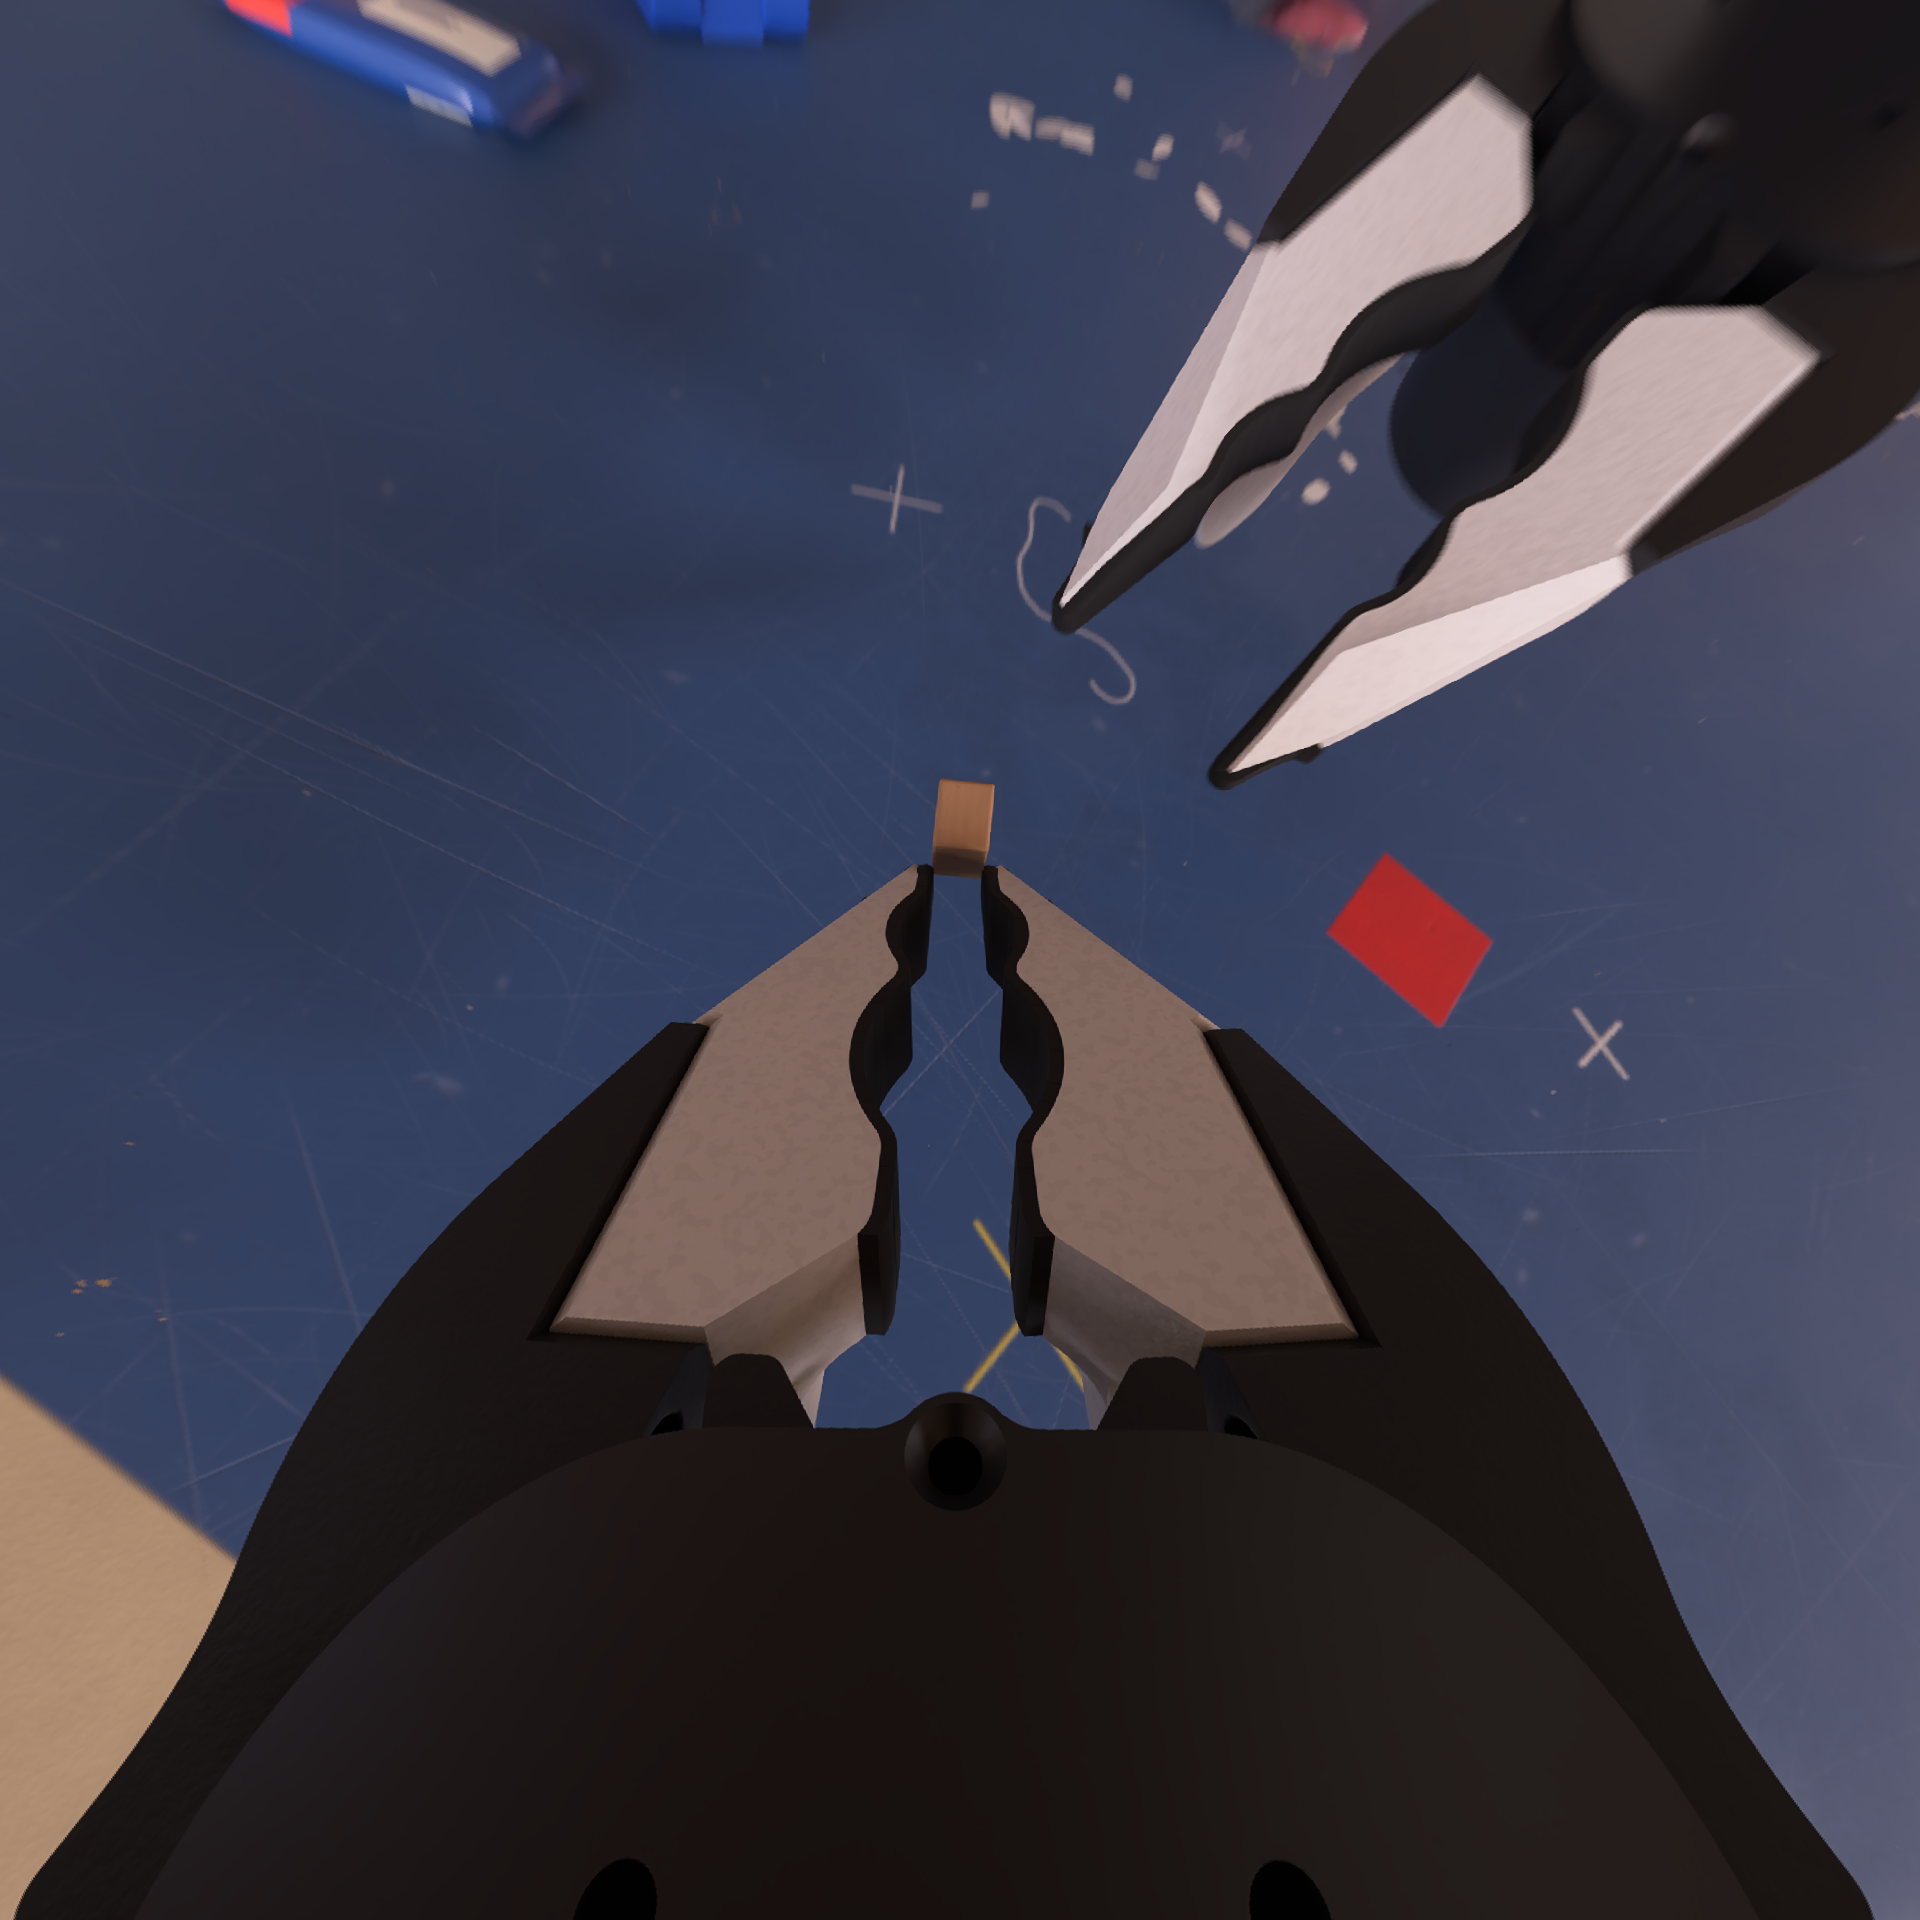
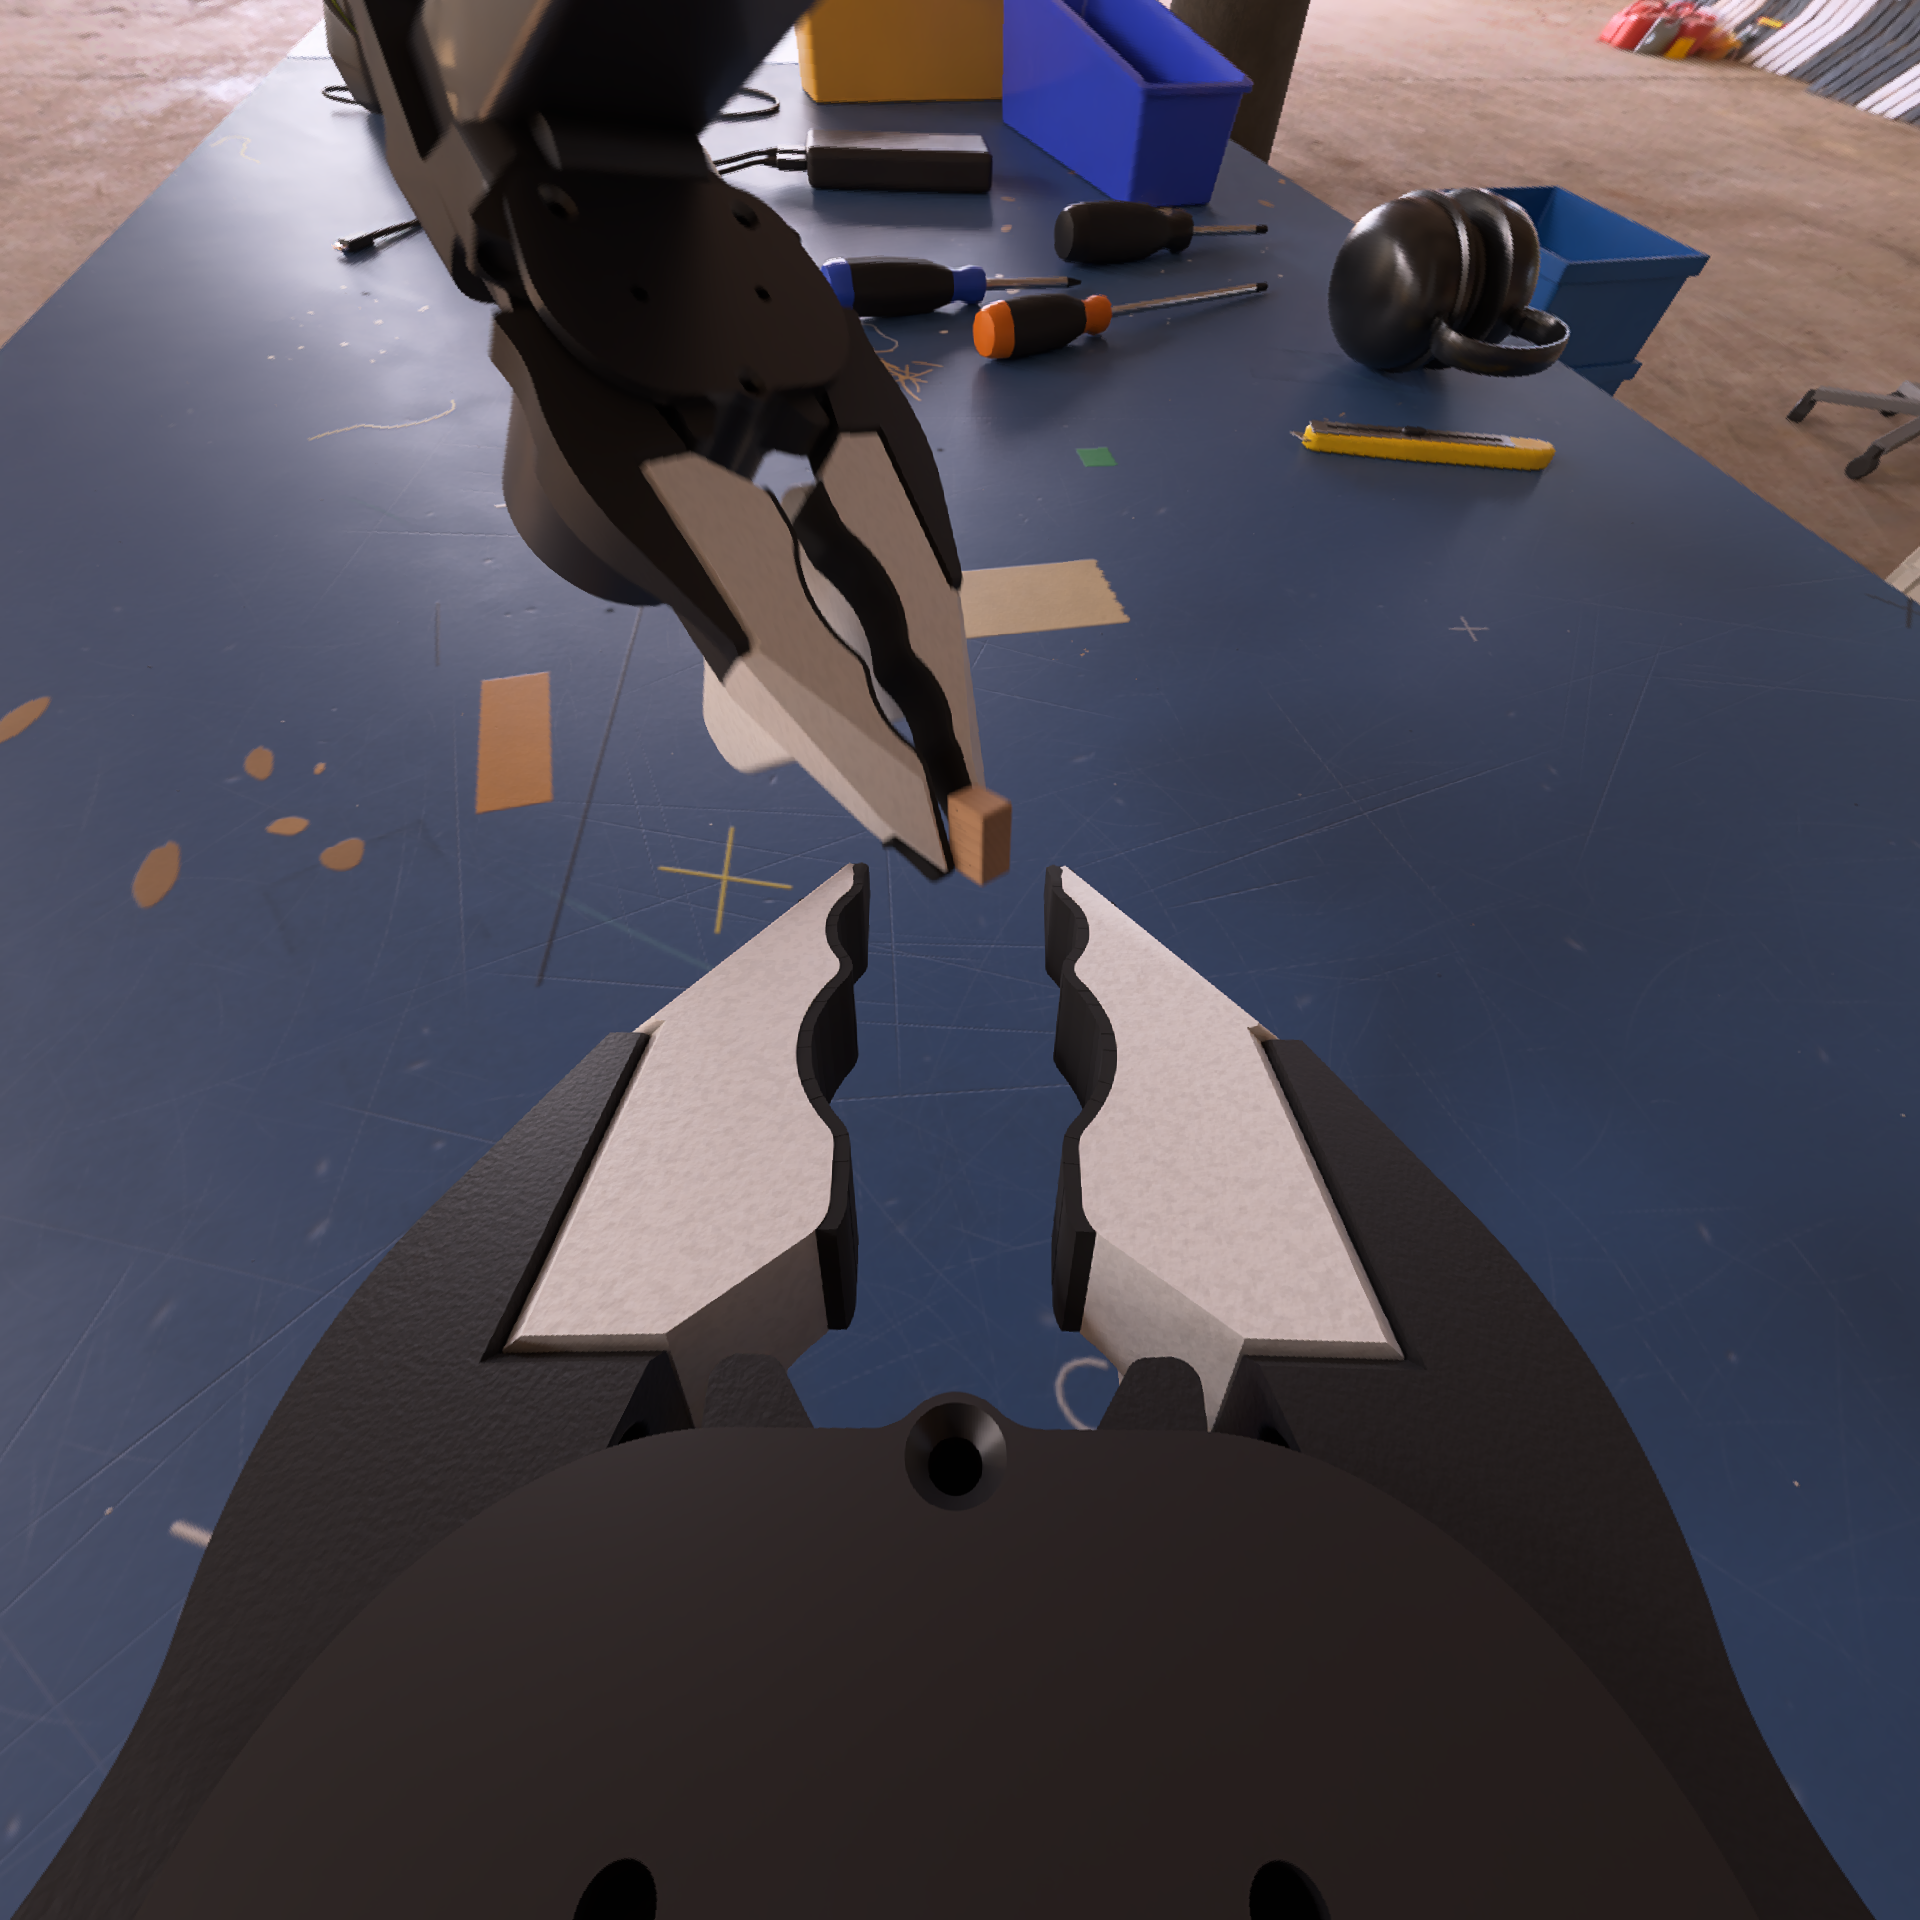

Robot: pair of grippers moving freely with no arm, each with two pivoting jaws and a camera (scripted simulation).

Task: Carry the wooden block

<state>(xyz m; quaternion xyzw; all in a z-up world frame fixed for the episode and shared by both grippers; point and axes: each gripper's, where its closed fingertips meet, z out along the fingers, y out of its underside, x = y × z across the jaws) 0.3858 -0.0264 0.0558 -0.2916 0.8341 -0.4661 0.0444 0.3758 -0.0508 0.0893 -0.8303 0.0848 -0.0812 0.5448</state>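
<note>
A small wooden block (image 1: 963, 826) is pinched between the tips of my left gripper (image 1: 958, 873), which is shut on it and holds it above the blue table. In the right wrist view the same block (image 2: 983, 833) shows at the tip of the left gripper (image 2: 961, 857), just above and ahead of my own fingertips. My right gripper (image 2: 954, 878) is open and empty, its jaws spread wide below the block. It also shows in the left wrist view (image 1: 1138, 696), upper right, pointing down toward the block.
A red square patch (image 1: 1410, 935) lies on the blue table (image 1: 416, 623) right of the block. Farther back are screwdrivers (image 2: 1039, 322), black ear defenders (image 2: 1439, 281), a yellow utility knife (image 2: 1429, 447), blue bins (image 2: 1132, 104), a yellow box (image 2: 894, 47) and tape strips (image 2: 513, 740).
</note>
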